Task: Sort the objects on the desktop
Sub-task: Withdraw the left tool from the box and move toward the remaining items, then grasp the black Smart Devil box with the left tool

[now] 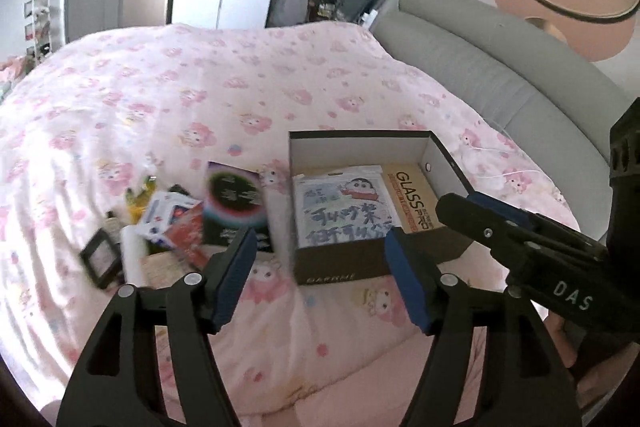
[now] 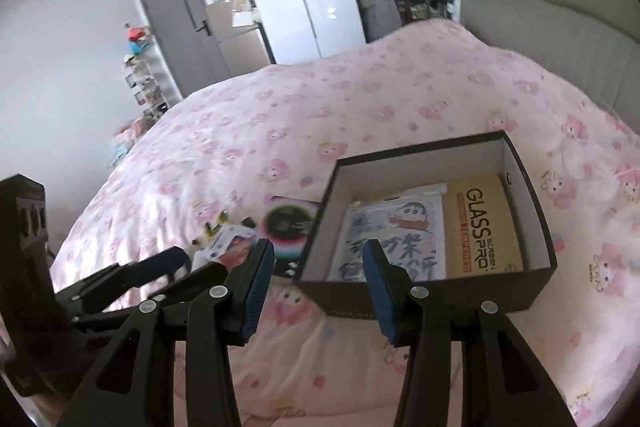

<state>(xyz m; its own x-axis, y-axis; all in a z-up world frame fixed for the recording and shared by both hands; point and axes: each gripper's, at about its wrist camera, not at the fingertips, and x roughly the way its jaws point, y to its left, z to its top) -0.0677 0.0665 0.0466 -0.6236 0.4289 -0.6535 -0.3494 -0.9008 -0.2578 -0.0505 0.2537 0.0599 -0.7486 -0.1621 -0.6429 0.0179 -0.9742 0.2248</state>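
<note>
Two flat packets already lie in the dark cardboard box on the pink patterned bed; a loose heap of small items waits left of it. My left gripper and right gripper hover with fingers apart, empty. Next, I judge: reach for the heap.

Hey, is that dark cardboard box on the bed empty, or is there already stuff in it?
Not empty. The box is lidless and holds a cartoon-printed sheet beside a tan Glass Pro package, both lying flat.
</note>
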